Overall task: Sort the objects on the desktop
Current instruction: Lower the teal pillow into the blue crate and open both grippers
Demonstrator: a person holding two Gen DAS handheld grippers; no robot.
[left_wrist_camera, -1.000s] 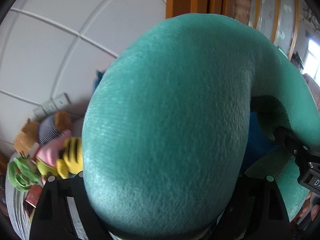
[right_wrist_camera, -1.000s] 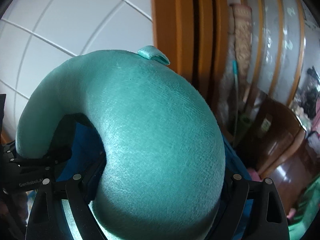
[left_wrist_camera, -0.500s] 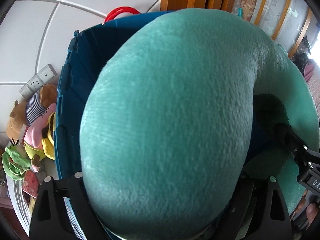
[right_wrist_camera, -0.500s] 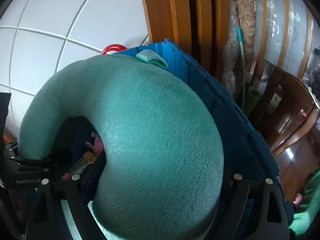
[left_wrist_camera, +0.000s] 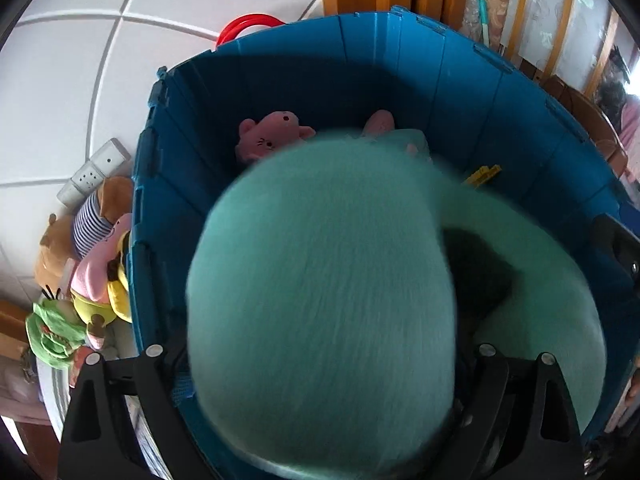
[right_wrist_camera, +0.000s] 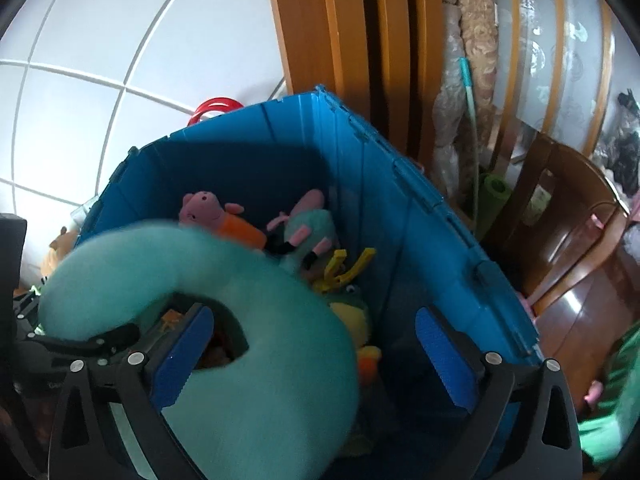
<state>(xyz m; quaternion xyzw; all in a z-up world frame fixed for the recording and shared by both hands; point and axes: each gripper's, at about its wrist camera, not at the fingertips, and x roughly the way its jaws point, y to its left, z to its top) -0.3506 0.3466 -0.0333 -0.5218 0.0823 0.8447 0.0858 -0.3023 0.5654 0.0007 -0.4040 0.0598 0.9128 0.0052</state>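
Observation:
A teal U-shaped neck pillow (left_wrist_camera: 320, 280) hangs, blurred, over the open blue crate (left_wrist_camera: 400, 72). It fills the space between the fingers of my left gripper (left_wrist_camera: 320, 356), whose jaws are opening; thin dark gaps show at its sides. In the right wrist view one arm of the pillow (right_wrist_camera: 260, 320) lies between the blue pads of my right gripper (right_wrist_camera: 314, 344), whose jaws are also opening. The right pad (right_wrist_camera: 444, 356) stands well apart from the pillow. Inside the crate (right_wrist_camera: 280, 140) lie a pink pig toy (right_wrist_camera: 204, 208), other plush toys and a yellow clip (right_wrist_camera: 344, 268).
Several plush toys (left_wrist_camera: 96, 272) are heaped outside the crate's left wall, beside a white power strip (left_wrist_camera: 94, 172). A red ring (left_wrist_camera: 248, 26) sits behind the crate against the tiled wall. A wooden door frame (right_wrist_camera: 340, 40) and a wooden chair (right_wrist_camera: 580, 240) stand to the right.
Both grippers tipped down over the crate, bringing its inside into view. The right jaws spread and let go of the pillow, which dropped lower and blurred; it looks narrower between the left fingers.

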